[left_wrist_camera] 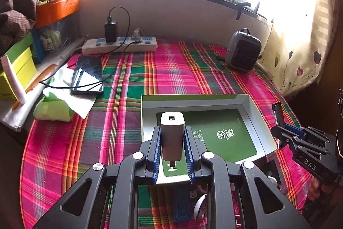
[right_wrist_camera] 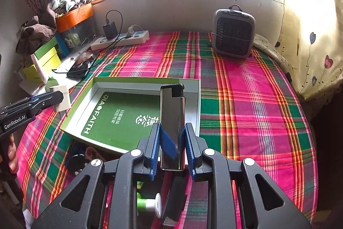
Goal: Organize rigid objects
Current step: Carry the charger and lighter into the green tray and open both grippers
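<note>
two grippers, each pinching one item above the open box [right_wrist_camera: 188, 87] on the plaid cloth [right_wrist_camera: 246, 100]. box floor is green, printed "jia faith" in white with chinese characters beside it. left gripper [left_wrist_camera: 172, 151], arm marked "genrobot.ai" in the right wrist view, clamps a white usb charger block [left_wrist_camera: 172, 134] upright over the box's near-left part, prongs pointing down. right gripper [right_wrist_camera: 172, 147], marked "das" in the left wrist view, clamps a silver lighter [right_wrist_camera: 172, 121] with black cap, upright, over the box's near-right edge. both reach level toward the box.
</note>
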### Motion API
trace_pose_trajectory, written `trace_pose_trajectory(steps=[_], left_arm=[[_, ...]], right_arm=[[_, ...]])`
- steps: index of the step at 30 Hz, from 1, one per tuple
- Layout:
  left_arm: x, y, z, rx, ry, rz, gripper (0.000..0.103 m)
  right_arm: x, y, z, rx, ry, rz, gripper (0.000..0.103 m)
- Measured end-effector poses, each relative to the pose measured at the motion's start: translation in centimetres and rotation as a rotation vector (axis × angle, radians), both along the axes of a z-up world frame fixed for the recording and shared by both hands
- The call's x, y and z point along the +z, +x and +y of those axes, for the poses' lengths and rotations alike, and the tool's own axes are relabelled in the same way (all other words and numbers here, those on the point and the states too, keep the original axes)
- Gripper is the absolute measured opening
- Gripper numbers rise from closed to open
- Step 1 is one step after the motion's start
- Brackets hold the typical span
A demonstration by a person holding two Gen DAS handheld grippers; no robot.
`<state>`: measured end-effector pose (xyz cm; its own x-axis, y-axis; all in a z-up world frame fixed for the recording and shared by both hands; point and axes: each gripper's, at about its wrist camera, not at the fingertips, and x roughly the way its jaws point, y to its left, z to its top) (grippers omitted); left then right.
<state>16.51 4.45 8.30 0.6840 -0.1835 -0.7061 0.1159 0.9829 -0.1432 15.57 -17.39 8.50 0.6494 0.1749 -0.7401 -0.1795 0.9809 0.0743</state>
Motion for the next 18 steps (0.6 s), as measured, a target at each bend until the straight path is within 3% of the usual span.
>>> trace_pose_trajectory(steps=[18], left_arm=[[-3.4, 3.8, -1.6, -0.012, 0.041, 0.062, 0.020]], right_arm=[[-2.9, 5.3, 1.4, 0.023, -0.047, 0.075, 0.024]])
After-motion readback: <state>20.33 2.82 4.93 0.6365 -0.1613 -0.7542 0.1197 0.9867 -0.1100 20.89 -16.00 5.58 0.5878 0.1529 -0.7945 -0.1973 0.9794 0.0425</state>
